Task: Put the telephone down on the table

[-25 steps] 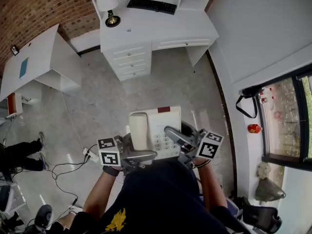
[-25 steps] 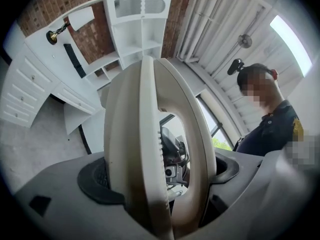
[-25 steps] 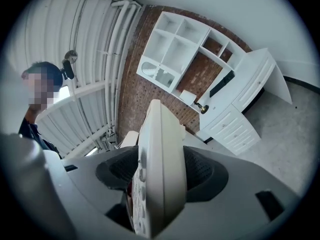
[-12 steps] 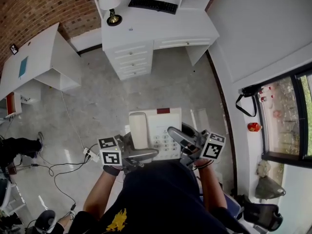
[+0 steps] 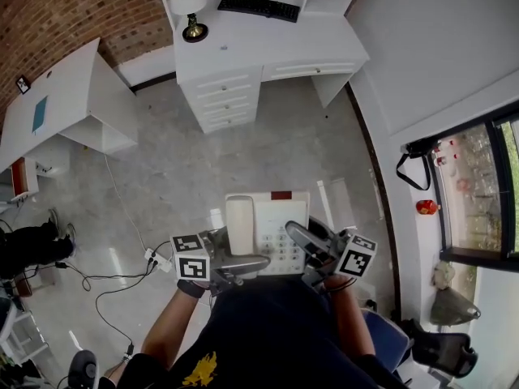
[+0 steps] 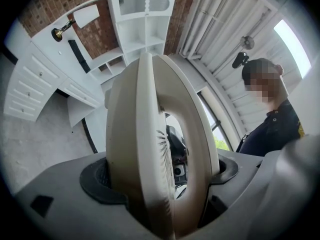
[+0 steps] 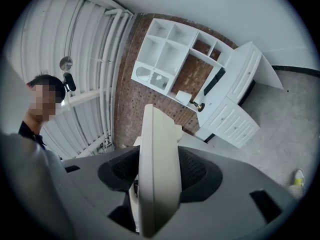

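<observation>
A cream desk telephone (image 5: 268,229) with its handset on the left and a keypad hangs above the floor, close to my body. My left gripper (image 5: 235,259) is shut on its left, handset edge. The right gripper (image 5: 312,245) is shut on its right edge. In the left gripper view the telephone (image 6: 150,134) stands edge-on, filling the left gripper (image 6: 160,184) from pad to pad. Seen from the right gripper view, the telephone (image 7: 157,174) is a thin slab pinched in the right gripper (image 7: 159,176). The white desk (image 5: 324,43) stands ahead, well apart from the phone.
On the desk are a lamp (image 5: 188,2) and a black keyboard (image 5: 259,8); drawers (image 5: 231,100) face me. A second white table (image 5: 57,96) stands at left. Cables and a power strip (image 5: 154,258) lie on the floor, near a person's legs (image 5: 32,245). A chair (image 5: 438,351) is at lower right.
The telephone and both grippers sit slightly lower and further right in the head view, still gripped. The desk has shifted a little right. The legs at left have moved.
</observation>
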Demonstrator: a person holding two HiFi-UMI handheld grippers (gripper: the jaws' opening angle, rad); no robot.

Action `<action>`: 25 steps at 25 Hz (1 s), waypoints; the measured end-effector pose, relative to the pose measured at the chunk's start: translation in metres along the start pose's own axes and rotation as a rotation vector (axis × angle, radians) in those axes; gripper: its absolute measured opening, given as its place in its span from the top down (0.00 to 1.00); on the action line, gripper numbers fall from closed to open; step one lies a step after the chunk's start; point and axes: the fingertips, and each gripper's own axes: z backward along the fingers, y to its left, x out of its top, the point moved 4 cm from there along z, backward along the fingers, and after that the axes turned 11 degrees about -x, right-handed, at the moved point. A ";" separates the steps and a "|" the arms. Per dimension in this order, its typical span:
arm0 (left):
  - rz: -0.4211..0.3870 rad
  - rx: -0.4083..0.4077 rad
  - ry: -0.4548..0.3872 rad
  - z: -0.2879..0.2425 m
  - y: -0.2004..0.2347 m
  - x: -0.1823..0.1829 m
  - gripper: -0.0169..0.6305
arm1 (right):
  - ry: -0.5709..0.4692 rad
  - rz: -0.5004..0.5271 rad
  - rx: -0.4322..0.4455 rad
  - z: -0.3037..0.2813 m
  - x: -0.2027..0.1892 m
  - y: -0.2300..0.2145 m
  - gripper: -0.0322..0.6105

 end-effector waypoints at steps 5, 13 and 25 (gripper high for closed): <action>0.011 0.025 0.002 -0.016 0.023 0.013 0.25 | 0.018 -0.012 0.004 -0.006 0.022 -0.023 0.62; -0.007 0.110 0.009 -0.079 0.096 0.075 0.25 | 0.022 -0.062 0.086 -0.030 0.114 -0.097 0.62; -0.036 0.195 0.056 -0.186 0.172 0.168 0.25 | 0.046 -0.086 0.151 -0.038 0.254 -0.178 0.62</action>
